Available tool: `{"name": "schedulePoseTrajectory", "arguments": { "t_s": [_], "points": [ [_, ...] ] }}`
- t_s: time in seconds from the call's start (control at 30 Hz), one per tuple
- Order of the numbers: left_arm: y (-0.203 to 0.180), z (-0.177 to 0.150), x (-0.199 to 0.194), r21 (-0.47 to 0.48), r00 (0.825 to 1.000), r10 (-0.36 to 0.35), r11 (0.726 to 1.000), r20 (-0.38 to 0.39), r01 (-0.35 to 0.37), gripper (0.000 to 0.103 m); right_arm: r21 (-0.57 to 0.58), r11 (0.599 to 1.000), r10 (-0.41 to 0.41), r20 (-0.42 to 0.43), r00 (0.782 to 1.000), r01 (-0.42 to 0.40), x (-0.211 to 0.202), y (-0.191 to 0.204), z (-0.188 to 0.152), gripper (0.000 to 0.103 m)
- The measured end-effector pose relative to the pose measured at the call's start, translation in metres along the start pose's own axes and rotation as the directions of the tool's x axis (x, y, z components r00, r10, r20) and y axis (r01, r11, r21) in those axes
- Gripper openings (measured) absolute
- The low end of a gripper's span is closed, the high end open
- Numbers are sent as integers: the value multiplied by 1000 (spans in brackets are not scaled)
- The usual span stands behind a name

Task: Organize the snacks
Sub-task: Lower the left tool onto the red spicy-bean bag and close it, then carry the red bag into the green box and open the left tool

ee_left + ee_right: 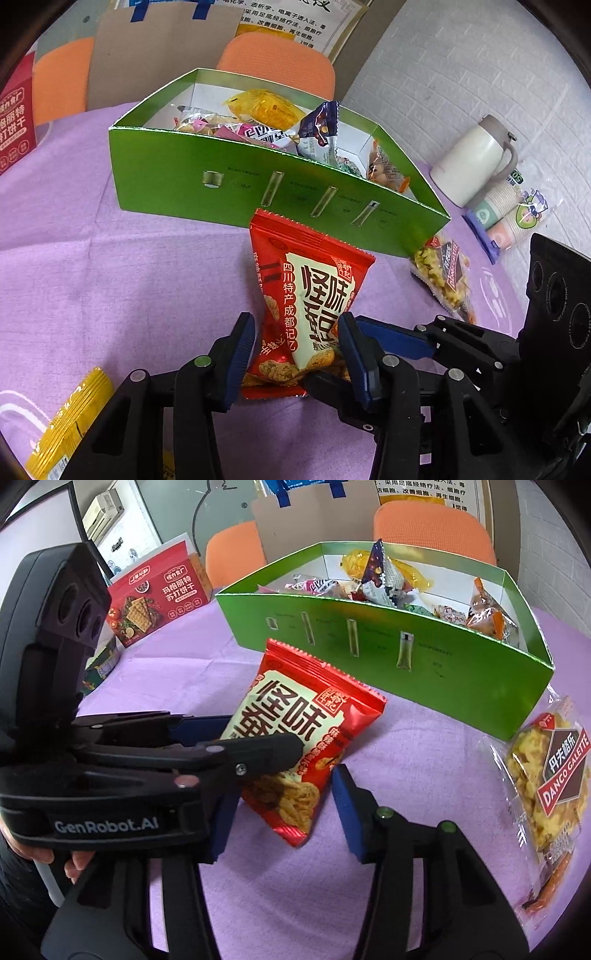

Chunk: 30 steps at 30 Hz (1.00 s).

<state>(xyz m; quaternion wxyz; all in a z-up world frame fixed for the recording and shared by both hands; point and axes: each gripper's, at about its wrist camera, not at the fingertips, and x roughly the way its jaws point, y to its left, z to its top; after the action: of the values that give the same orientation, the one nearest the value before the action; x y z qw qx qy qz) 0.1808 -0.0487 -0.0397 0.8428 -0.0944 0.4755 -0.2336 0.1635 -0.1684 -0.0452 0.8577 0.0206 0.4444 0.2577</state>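
Snack time on the purple tablecloth (110,277). The left gripper (295,326) pinches the lower half of a red shiny snack packet with big dark letters (310,273), and the bag crinkles where the two blue pads squeeze it. The packet stands up in the middle of the frame, and its top edge sits in front of the wall of the big green cardboard box (184,177).

In the right wrist view, the right gripper (284,794) is spread wide. The bottom end of the red packet is between its fingers, but I cannot tell if they touch it.

The green box fills the upper middle of both views and is full of small wrapped snacks. A clear packet of yellow crunchy bits (546,786) lies flat on the cloth just beside the box's right corner. A yellow striped packet (70,417) lies at the lower left of the left wrist view. A red cracker box (159,594) stands at the upper left, well apart from the green box. A white flask (472,158) lies at the right.
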Motion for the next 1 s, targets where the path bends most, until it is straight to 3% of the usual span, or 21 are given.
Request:
{"name": "schedulePoseTrajectory", "arguments": {
  "t_s": [0.1,0.23,0.4,0.53,0.7,1.0],
  "points": [
    [-2,-2,-4,-7,1000,15,1000,8,-15,39,-11,1000,-2,1,1000,2,-4,2,-3,35],
    [-14,-8,-20,15,999,32,999,42,-33,39,-9,1000,21,20,1000,-21,-20,5,-7,33],
    [-38,-3,-49,63,993,30,997,116,-38,39,-30,999,21,112,993,-18,-55,9,-6,33],
    [-58,18,-60,89,987,-4,996,160,-11,39,-32,999,-6,200,980,13,-81,2,4,33],
    [-78,52,-54,127,985,-9,992,172,-13,39,5,999,-51,244,969,51,-94,-17,22,33],
    [-74,112,-13,101,988,-15,995,156,-1,39,85,992,-116,282,952,95,-77,-60,64,33]
  ]
}}
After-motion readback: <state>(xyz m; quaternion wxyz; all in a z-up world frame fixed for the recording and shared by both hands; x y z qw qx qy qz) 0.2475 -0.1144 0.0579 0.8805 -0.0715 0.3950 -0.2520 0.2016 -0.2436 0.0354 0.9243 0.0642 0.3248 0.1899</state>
